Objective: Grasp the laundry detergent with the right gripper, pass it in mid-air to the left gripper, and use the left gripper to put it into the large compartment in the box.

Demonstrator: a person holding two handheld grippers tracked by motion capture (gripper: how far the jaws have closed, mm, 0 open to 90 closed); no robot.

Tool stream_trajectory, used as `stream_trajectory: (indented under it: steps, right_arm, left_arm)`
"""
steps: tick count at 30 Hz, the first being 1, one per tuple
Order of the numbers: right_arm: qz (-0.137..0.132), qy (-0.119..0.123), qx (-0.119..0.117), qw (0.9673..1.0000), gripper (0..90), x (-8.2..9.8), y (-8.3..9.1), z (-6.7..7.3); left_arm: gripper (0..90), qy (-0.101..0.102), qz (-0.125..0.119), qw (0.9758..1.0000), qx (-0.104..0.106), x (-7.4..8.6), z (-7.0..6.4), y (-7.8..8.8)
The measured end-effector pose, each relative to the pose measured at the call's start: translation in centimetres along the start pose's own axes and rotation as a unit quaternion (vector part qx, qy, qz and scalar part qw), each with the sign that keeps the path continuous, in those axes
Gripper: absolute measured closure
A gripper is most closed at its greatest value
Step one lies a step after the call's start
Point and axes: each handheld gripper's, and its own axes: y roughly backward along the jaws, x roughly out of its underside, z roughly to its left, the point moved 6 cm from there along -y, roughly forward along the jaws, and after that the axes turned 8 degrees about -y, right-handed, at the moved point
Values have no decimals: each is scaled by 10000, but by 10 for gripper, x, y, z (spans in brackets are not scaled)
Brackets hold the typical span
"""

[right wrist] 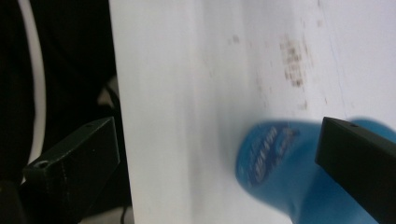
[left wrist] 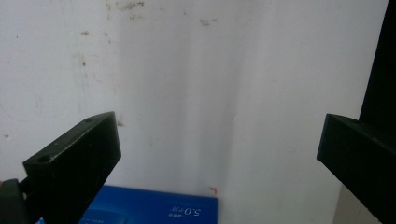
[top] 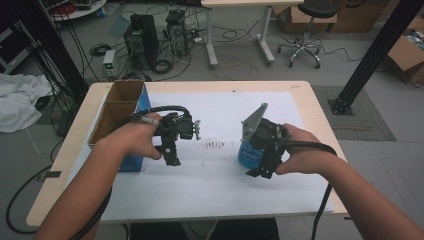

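A person's hands hold both grippers over a white sheet [top: 215, 170] on the table. My left gripper [top: 171, 158] hangs beside an open cardboard box with blue outer sides [top: 118, 107]. In the left gripper view my left gripper [left wrist: 217, 128] is open wide with nothing but bare sheet between the jaws. A blue printed face of the box [left wrist: 154, 207] lies at the bottom edge. My right gripper [top: 261, 169] is open over a blue container [top: 247, 156]. In the right gripper view the blurred blue container [right wrist: 275, 168] sits low, against the right jaw of the right gripper [right wrist: 215, 135].
Brown smudges [top: 216, 144] mark the sheet between the two grippers. The sheet's near edge [right wrist: 122, 140] drops to a dark gap. On the floor beyond the table stand computer towers [top: 141, 37], cables, a desk leg and a wheeled stool [top: 305, 30]. A black frame post [top: 372, 55] rises at the right.
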Motion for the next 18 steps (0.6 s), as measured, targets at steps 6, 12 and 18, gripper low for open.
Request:
stream_trajectory:
  steps: [6, 12, 18]
  right_arm:
    - [-942, -125, -198, 9953, 0, -1, -2, 4]
    - [-2068, -256, -467, 9769, 0, 6, 3, 14]
    - [-2916, -461, -291, 9550, 0, 23, 8, 19]
  left_arm:
    - [1, -81, -40, 10000, -2, -2, -1, -1]
    - [1, -111, -74, 9999, -23, -2, -5, 0]
    - [1, -98, -91, 9999, -51, 1, -8, 1]
